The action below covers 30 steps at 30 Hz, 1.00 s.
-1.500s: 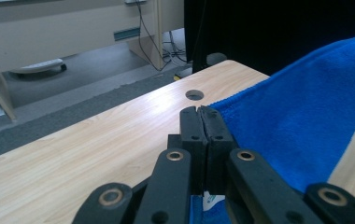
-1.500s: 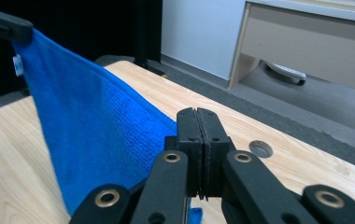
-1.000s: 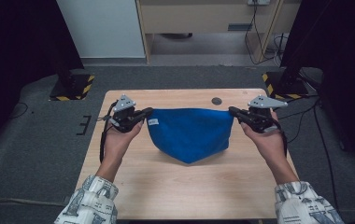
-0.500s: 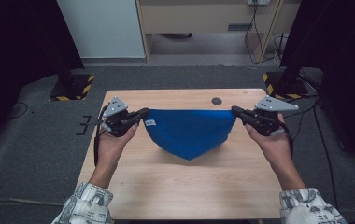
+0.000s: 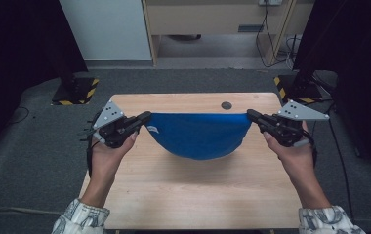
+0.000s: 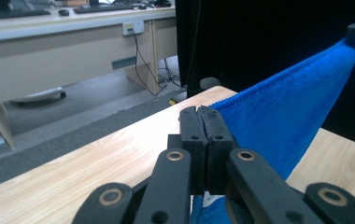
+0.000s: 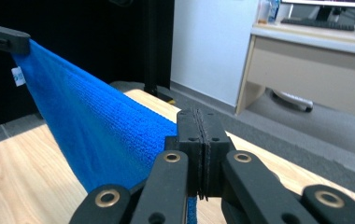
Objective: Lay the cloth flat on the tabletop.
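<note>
The left gripper [image 5: 144, 117] was clamped tight on one top corner of the blue cloth [image 5: 198, 136] — the right gripper [image 5: 252, 115] pinched the opposite corner the same way. Between the two grippers the cloth hung stretched along its upper edge, its lower part sagging in a curve above the desk [image 5: 193, 195], with a small white tag just beside the left gripper.

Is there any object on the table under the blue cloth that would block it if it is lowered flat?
Nothing visible blocks it. The blue cloth hangs stretched between the left gripper and right gripper; the table below looks bare, apart from a small dark spot near its far edge.
</note>
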Available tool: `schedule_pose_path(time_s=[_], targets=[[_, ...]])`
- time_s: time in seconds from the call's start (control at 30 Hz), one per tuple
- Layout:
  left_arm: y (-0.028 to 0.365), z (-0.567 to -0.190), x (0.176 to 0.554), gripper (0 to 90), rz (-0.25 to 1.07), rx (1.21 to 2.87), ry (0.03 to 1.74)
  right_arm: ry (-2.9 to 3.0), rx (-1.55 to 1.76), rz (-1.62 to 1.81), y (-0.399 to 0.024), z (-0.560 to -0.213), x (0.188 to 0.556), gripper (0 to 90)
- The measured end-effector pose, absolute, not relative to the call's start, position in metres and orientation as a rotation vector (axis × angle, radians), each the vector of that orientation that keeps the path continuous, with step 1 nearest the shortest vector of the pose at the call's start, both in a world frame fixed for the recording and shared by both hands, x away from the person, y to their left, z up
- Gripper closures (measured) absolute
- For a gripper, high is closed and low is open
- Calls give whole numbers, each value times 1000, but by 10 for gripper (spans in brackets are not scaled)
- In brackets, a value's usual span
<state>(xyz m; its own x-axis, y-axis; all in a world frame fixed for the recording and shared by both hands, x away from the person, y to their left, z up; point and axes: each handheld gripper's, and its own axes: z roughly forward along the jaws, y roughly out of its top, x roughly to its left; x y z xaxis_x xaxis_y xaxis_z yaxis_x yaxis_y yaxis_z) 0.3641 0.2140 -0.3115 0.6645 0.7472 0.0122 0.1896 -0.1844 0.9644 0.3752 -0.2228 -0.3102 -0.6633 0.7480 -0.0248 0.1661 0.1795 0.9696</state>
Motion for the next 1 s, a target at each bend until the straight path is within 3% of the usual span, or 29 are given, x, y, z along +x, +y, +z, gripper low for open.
schedule_pose_path(time_s=[0.23,0.4,1.0], targets=[[213,-296,327,886,633,1735,696,1937,783,1516,-228,-293,340,893],[210,-297,330,885,622,1764,700,1944,775,1485,-227,-289,330,893],[199,-376,428,885,503,1834,901,2036,988,1289,-212,-365,417,893]])
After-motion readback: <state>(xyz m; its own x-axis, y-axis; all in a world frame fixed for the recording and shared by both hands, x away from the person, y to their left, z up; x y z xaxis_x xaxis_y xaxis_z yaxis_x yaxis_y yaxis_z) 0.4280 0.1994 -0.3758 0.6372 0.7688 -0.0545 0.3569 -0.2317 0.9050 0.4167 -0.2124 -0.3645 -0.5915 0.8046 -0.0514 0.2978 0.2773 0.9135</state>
